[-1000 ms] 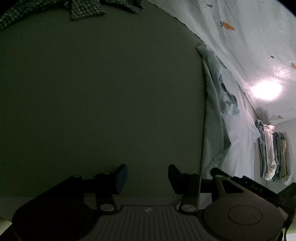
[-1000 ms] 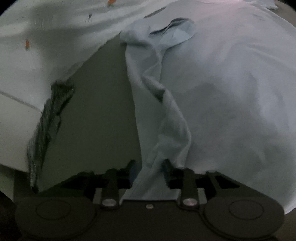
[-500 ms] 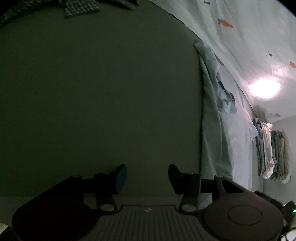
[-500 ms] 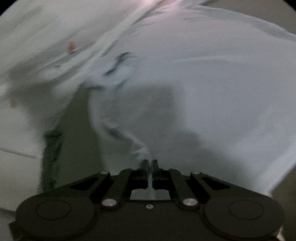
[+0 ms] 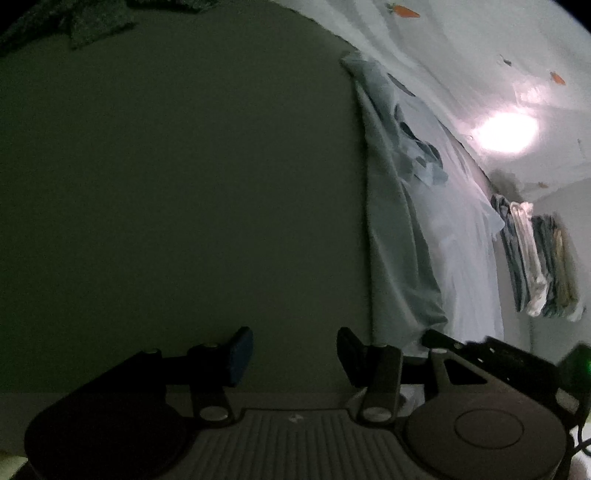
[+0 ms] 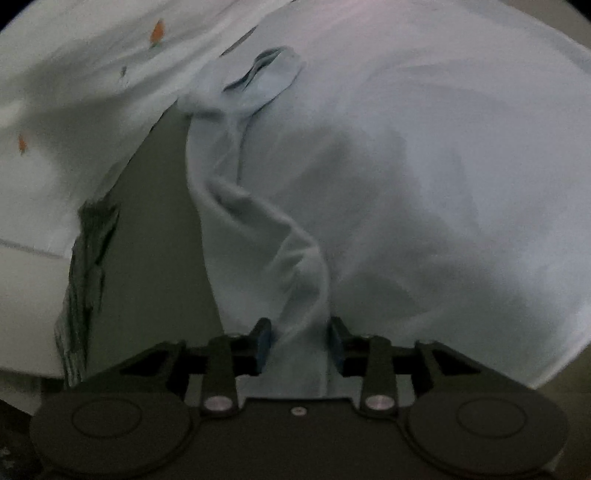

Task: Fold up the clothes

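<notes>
A pale blue shirt (image 6: pixel 424 177) lies spread over the dull green surface (image 6: pixel 155 236), its collar (image 6: pixel 262 77) at the far end. A twisted fold of its edge (image 6: pixel 280 236) runs down between the fingers of my right gripper (image 6: pixel 300 343), which is open with the fabric lying loose between them. In the left wrist view the same shirt (image 5: pixel 399 229) lies to the right. My left gripper (image 5: pixel 293 354) is open above bare green surface (image 5: pixel 177 184), left of the shirt's edge, with nothing in it.
A stack of folded clothes (image 5: pixel 535 258) stands at the far right. A dark checked garment (image 5: pixel 92 22) lies at the top left, also the dark checked garment (image 6: pixel 88 273) at left. A white carrot-print sheet (image 5: pixel 461 44) borders the green surface, with a bright glare (image 5: pixel 506 129).
My right gripper was open, shut on the shirt's edge half a second ago while moving, and now stands open again around the fold. The left gripper has barely shifted.
</notes>
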Motion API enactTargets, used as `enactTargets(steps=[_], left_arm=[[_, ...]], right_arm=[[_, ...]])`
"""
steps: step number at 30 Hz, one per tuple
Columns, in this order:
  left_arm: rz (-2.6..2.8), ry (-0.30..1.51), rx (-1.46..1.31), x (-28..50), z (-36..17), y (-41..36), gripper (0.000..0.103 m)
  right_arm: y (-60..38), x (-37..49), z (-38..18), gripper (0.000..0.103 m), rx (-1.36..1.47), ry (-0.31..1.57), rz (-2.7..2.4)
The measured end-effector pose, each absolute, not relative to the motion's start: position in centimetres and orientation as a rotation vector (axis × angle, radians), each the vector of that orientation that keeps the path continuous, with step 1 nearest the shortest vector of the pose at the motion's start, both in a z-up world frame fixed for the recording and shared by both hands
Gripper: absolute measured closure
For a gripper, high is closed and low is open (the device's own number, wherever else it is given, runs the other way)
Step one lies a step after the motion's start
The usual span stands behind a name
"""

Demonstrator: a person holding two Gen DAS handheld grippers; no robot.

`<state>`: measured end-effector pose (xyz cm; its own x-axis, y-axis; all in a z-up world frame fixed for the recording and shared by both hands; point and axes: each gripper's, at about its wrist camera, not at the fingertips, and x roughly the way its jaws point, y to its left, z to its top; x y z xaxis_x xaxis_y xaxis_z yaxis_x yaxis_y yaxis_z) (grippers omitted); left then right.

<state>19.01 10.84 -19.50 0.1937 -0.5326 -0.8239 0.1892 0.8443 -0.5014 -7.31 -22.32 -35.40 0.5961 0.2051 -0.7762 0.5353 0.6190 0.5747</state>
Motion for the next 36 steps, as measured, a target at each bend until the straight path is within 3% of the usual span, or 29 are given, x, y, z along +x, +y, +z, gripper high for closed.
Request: enactTargets(steps=[3,8,12,15,23,24,27,28,36], left_arm=[[-0.482,1.265,-0.332,17.7,-19.0,10.5,0.051],[-0.416,1.282,-0.414,15.5,-19.6,10.6,0.051],[-0.418,1.296,-0.422,13.9,-19.9,9.3,0.051],[-0.422,1.295,-0.396,12.7,-19.8,8.0,0.051],[-0.396,1.288,-0.415,11.7,-20.3,6.0,0.051],[-0.391,1.285,-0.419,11.7,-20.3,5.8,0.051],[-0.388,1.274,-0.432,11.8,-20.2,5.2,0.051],[-0.389,1.27,-0.437,11.8,-20.1,5.0,0.051],[-0.378,1.249,-0.487,12.2,-20.4,2.9,0.051]], right_arm=[[-23.5,-8.3,-35.0,0.096,0.945,0.932,-0.171],[-26.9,-11.6,-35.2,0.097,0.952,0.94,-0.238],[-28.4,-13.3,-35.5,0.088,0.955,0.972,-0.255],[-28.4,-13.5,-35.7,0.07,0.974,0.981,-0.205],[-28.5,-12.5,-36.9,0.062,1.121,1.012,-0.104],[-28.4,-12.4,-37.2,0.064,1.137,1.026,-0.085],[-28.5,-13.5,-36.6,0.094,1.15,0.999,0.018],[-28.6,-13.9,-36.4,0.098,1.154,0.988,0.053],[-30.7,-17.2,-36.3,0.1,1.156,0.942,0.062]])
